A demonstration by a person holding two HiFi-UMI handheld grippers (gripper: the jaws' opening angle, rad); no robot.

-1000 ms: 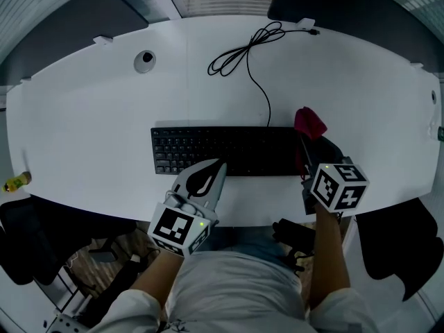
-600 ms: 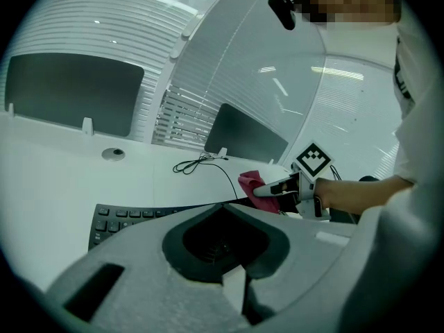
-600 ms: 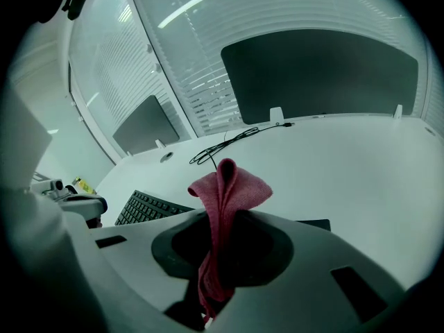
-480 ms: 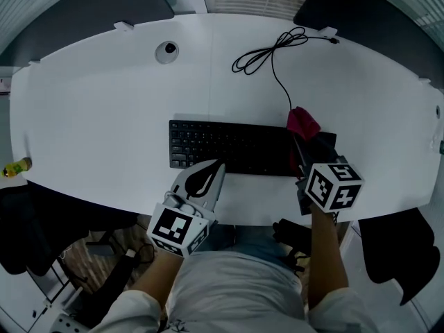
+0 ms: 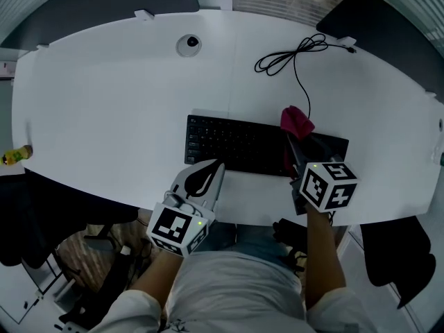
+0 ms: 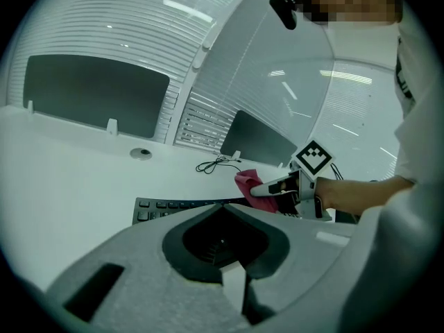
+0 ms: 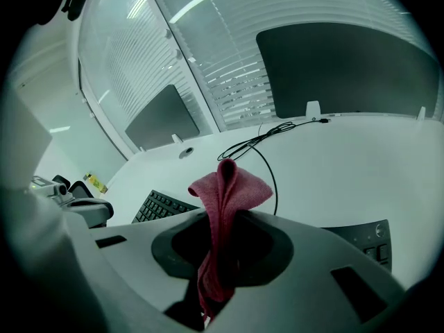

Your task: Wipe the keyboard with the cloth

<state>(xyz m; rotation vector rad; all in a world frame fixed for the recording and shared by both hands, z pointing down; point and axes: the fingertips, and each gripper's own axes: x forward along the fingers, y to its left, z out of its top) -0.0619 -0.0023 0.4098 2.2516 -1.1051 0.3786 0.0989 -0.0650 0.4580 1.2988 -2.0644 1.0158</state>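
Cloth [image 7: 225, 189], soft pink fabric, folded, pinched by fingers of right gripper [image 5: 294, 144] over flat black keyboard [image 5: 236, 144], possibly touching keys; left gripper [image 5: 208, 176] fingers together, empty.

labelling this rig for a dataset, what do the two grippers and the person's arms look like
The left gripper and right gripper are both light grey moulded plastic with dark lining that forms an oval hollow. Each carries a white cube printed with black square markers. The person wears a light-coloured shirt.
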